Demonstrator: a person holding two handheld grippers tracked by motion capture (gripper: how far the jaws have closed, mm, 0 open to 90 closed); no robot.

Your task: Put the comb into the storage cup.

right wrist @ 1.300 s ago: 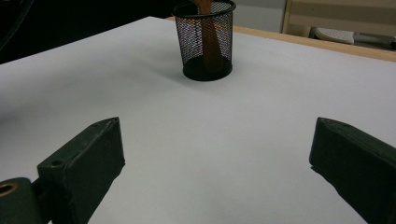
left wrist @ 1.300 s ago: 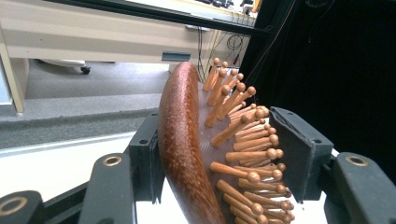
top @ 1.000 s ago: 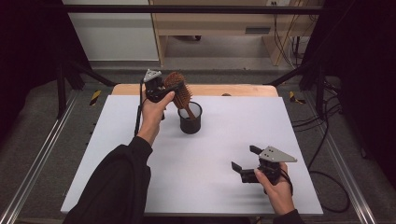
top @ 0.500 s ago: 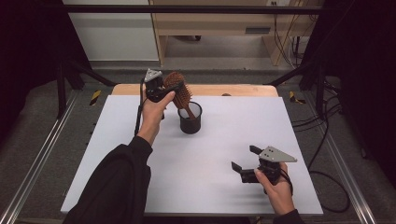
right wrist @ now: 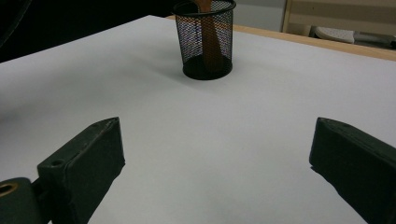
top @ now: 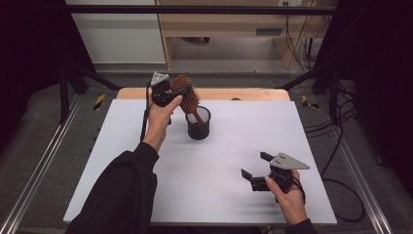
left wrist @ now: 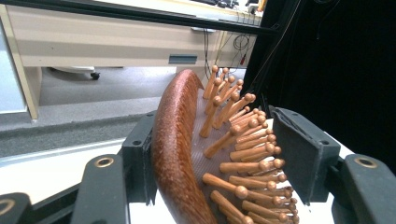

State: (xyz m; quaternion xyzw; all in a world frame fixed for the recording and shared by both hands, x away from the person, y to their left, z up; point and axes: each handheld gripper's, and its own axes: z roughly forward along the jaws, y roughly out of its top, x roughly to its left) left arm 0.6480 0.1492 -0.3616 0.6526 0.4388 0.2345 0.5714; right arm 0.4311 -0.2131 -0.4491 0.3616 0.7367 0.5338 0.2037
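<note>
- Sitting on the white table (top: 122, 161) toward its far side, a black mesh cup (top: 198, 124) holds the handle of a wooden hairbrush (top: 187, 96); brush head sticks out above the rim, tilted toward the left gripper (top: 171, 92).
- Left gripper's jaws clamped on the brush head: in the left gripper view the smooth brown back (left wrist: 175, 140) presses one jaw pad, the knobbed wooden bristles (left wrist: 243, 158) point at the other pad and touch it.
- Beyond the left jaws: light wood furniture, grey floor, hanging cables, dark curtain at one side.
- Left hand (top: 159, 114) raised over the table's far edge, forearm in a black sleeve (top: 122, 190) reaching forward from the near edge.
- Right gripper (top: 253, 166) low at the near right of the table, held in the right hand (top: 287, 195); jaws wide apart, nothing between them.
- Right gripper view: bare table between the jaws, mesh cup (right wrist: 205, 39) well ahead with the brush handle (right wrist: 208, 37) seen through the mesh.
- Brush head cut off at the top of that view; handle's lower end blurred by mesh.
- Small dark spot on the wooden edge behind the cup, too small to tell.
</note>
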